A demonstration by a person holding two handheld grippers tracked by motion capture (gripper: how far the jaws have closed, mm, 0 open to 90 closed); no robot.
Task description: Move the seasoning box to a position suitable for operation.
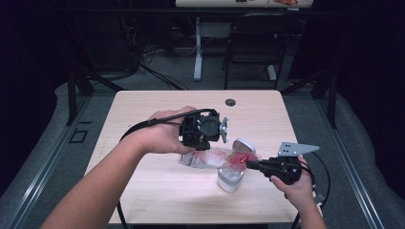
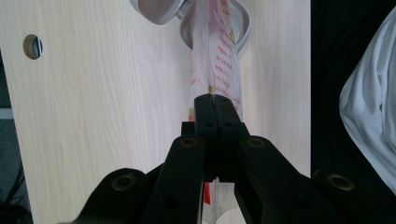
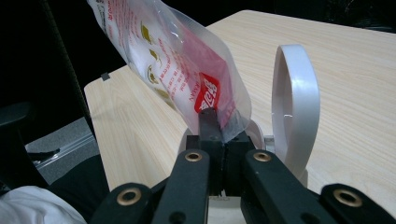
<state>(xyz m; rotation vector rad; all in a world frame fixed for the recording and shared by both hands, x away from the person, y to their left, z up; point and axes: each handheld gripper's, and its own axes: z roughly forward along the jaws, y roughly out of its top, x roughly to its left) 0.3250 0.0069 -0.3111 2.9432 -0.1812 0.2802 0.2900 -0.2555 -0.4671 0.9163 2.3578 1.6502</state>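
High view: light wooden surface point(image 1: 143, 176) with a round cable hole point(image 1: 230, 102) near the far edge. Left gripper point(image 1: 203, 130) held over the middle of the surface, pointed downward at one end of a clear plastic bag point(image 1: 210, 157) printed in red. Bag stretched between both tools, just above the surface. Right gripper point(image 1: 255, 164) reaching in from the right, fingers level, at the red end of the bag. White container point(image 1: 230, 179) standing directly below that end, its round hinged lid point(image 1: 243, 144) flipped up behind. Grey three-cornered plate riding on top of the right gripper.

Left gripper view: left gripper point(image 2: 214, 100) with fingers point(image 2: 204, 121) pressed together, pinching the edge of the plastic bag point(image 2: 219, 60). Bag running away from the tips toward the white container point(image 2: 245, 28) and its lid point(image 2: 156, 9) at the top of the frame. Pale surface point(image 2: 102, 107) below, cable hole point(image 2: 32, 46) at upper left.

Right gripper view: right gripper point(image 3: 215, 116) with fingers point(image 3: 209, 128) closed tight on the red-printed corner of the plastic bag point(image 3: 177, 65). Bag rising up and leftward from the tips, tilted. Lid point(image 3: 296, 102) standing upright just right of the fingers, container rim point(image 3: 256, 128) partly hidden behind them. Surface point(image 3: 355, 84) stretching beyond.
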